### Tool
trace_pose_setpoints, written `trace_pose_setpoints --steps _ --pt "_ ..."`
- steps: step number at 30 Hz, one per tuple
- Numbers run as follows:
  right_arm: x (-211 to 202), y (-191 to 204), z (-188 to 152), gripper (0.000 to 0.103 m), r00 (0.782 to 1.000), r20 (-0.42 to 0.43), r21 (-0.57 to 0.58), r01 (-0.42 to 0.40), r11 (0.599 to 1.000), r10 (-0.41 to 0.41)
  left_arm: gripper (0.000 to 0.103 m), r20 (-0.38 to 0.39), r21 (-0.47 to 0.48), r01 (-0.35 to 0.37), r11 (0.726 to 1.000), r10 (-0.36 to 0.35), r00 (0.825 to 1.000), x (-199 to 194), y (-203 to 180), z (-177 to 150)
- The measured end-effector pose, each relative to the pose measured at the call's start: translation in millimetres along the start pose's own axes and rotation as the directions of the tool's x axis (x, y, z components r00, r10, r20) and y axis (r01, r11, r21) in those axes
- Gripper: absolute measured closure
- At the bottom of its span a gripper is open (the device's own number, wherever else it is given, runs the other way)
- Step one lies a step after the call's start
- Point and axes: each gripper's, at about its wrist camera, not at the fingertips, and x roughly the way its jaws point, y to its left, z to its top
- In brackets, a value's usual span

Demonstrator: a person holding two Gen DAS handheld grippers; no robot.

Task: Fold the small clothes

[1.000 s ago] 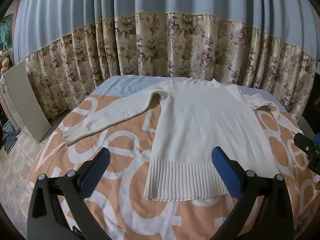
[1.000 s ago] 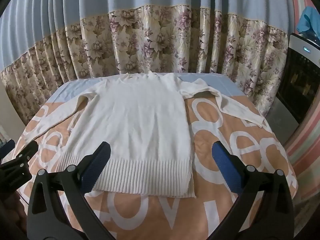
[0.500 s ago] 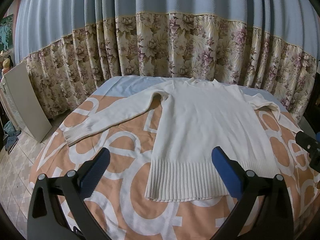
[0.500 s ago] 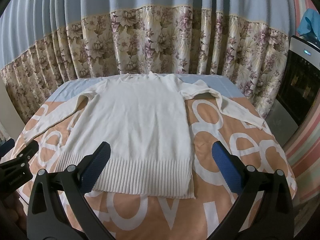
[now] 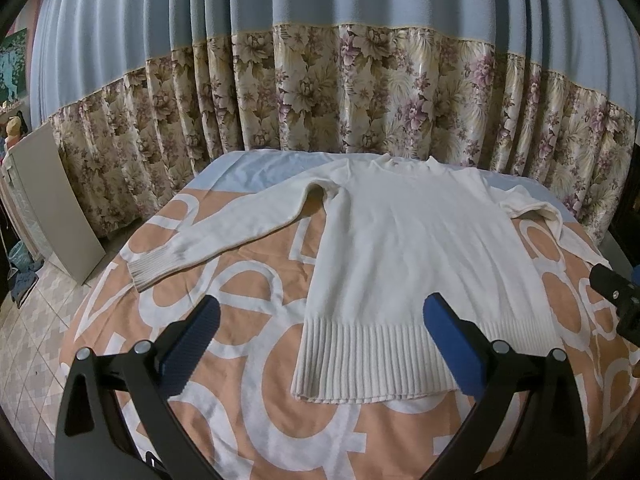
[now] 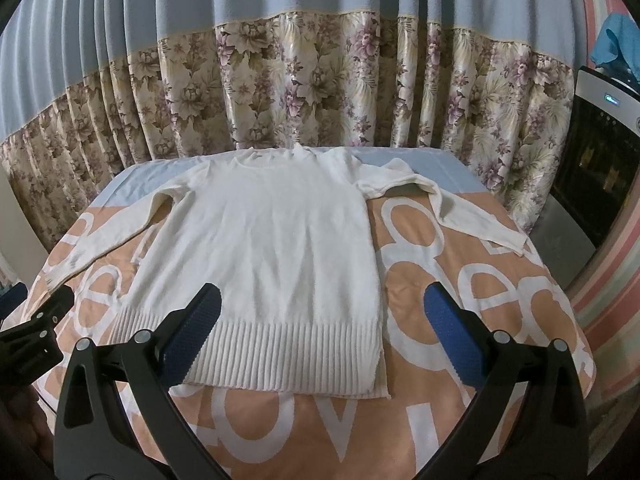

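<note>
— Where is the cream sweater (image 5: 416, 248)?
— Flat on the orange-and-white bedspread (image 5: 248, 360), collar toward the floral curtain (image 5: 360, 96), ribbed hem nearest the cameras.
— The tongs?
— Left gripper (image 5: 320, 322) and right gripper (image 6: 320, 320) both spread wide, empty, above the hem.
— Anything hard to see?
— The sleeve (image 6: 460, 208) on the right is bent at its elbow, its cuff at the bed's edge, partly indistinct.

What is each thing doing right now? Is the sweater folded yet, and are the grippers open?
Sweater: flat on the bed, unfolded, sleeves out to the sides.
Left gripper: open, holding nothing.
Right gripper: open, holding nothing.
Bed cover: spread flat under the sweater.
Curtains: drawn closed.
</note>
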Motion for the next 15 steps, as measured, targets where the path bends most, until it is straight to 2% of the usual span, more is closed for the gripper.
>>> trace_pose_setpoints --steps 15 --pt "4.1 -3.0 -2.3 0.003 1.000 -0.014 0.006 0.000 1.000 0.000 0.001 -0.001 0.002 0.001 1.000 -0.001 1.000 -0.2 -0.5 0.3"
